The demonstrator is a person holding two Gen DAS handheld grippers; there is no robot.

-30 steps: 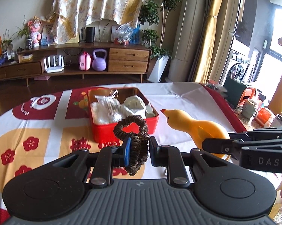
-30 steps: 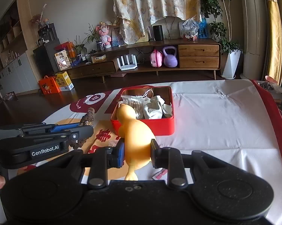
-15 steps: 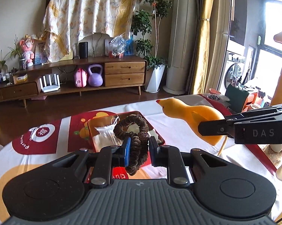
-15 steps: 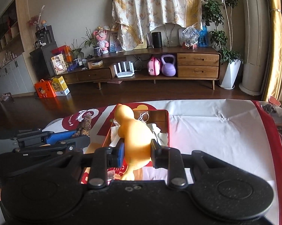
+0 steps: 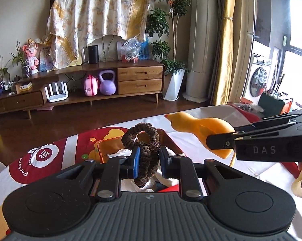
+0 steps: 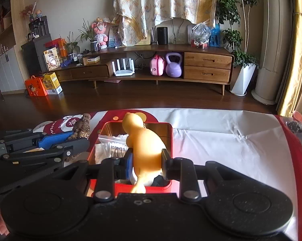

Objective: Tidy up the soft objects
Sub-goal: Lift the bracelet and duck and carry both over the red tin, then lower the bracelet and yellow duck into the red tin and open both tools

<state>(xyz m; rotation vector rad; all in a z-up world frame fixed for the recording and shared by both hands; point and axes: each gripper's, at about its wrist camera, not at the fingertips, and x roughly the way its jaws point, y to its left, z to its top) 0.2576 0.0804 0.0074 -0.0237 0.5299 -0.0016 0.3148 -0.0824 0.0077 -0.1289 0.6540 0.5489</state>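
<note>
1. Red metal forms the tin [image 6: 169,140], the landmark here; it sits open-topped on a table [image 6: 221,150] covered by a white cloth with red and yellow printed shapes.
2. Inside the tin lie white soft items and a clear bag [image 6: 115,146] printed "100PCS", packed toward its left half in the right wrist view.
3. The left gripper [image 5: 149,161] is clamped on a brown scrunchie [image 5: 145,140], whose loop stands up above the pads and hangs down below them.
4. In the left wrist view the scrunchie is in front of the tin's [image 5: 102,146] opening, held off the cloth.
5. The right gripper [image 6: 146,162] is closed on an orange rubber duck [image 6: 145,144], the pads pressing its body from both sides.
6. The duck's head points away from the camera toward the tin's far wall, and its body is over the tin's near half, clear of the table.
7. From the left wrist view the duck [image 5: 199,126] shows to the right of the tin, with the right gripper's [image 5: 215,142] black arm marked "DAS" reaching in from that side.
8. From the right wrist view the left gripper [image 6: 76,138] and scrunchie [image 6: 82,126] sit just left of the tin.
9. Beyond the tin and table stands a long wooden cabinet [image 6: 207,68] against the wall.
</note>
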